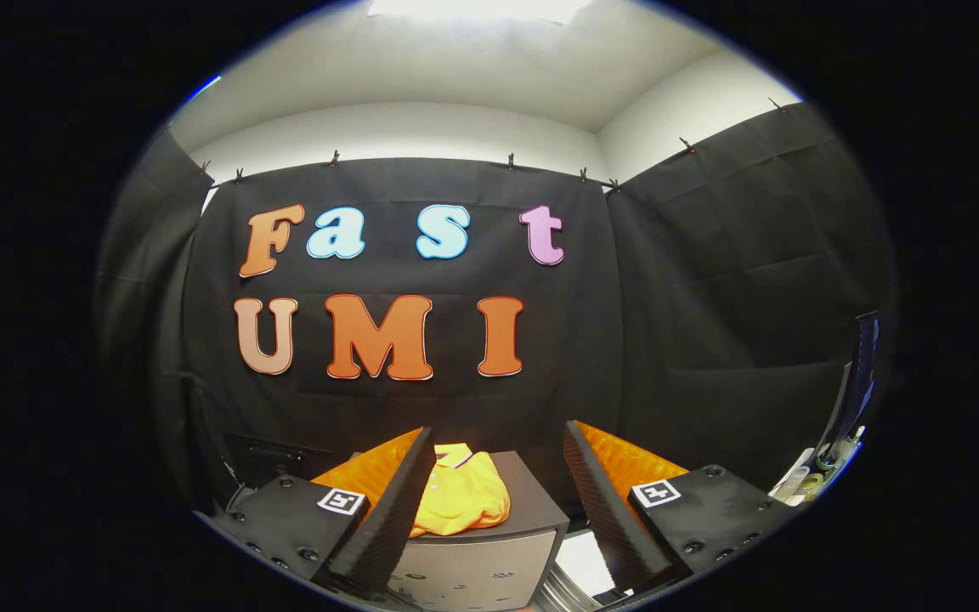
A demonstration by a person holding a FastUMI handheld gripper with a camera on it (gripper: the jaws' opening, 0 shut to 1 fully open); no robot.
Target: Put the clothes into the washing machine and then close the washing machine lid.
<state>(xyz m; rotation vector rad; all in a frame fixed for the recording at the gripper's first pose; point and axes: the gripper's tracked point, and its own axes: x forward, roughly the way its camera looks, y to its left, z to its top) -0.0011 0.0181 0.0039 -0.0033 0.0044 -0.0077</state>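
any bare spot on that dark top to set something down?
Yes: the dark top is bare right of the yellow shirt, out to its right edge. The left side is crowded by the shirt. The gripper is open, fingers either side, touching nothing.

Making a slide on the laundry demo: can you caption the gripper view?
Open tool hovering above a folded yellow shirt lying on the dark top of a grey machine.
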